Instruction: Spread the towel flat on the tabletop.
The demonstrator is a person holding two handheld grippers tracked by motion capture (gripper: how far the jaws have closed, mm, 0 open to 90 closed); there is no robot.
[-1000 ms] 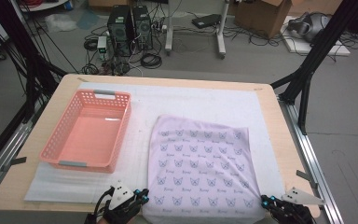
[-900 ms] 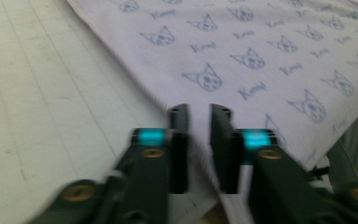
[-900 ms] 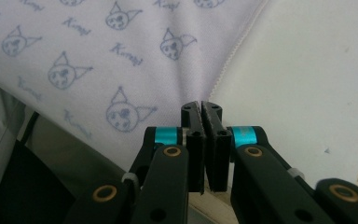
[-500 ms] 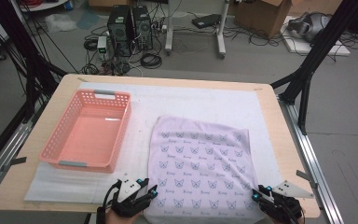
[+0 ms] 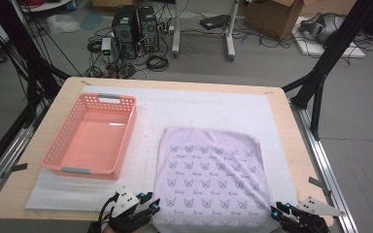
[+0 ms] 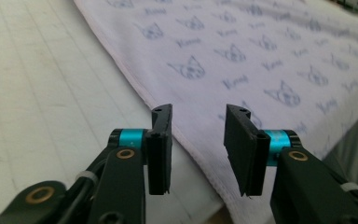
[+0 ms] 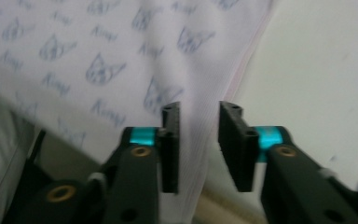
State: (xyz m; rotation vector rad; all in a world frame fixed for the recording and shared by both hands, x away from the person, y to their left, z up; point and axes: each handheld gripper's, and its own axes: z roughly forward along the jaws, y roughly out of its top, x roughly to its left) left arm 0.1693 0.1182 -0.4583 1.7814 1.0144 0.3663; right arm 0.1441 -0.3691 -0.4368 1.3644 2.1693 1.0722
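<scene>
Matt printed cloth point(image 5: 212, 172) (soft, hemmed), glossy plastic basket point(image 5: 91, 138), smooth wooden table point(image 5: 298, 145) edge.

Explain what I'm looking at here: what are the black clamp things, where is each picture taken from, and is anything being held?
A person holds a two-jaw claw in each hand; no robot arm is involved. The high view looks down on the table from above the person's side. The other two pictures come from cameras riding on each claw. On the table lie a white mat, an empty pink basket and a pale cloth printed with cat faces. The left claw and right claw sit at the cloth's near corners. Their jaws have just been opening and press on nothing.
</scene>
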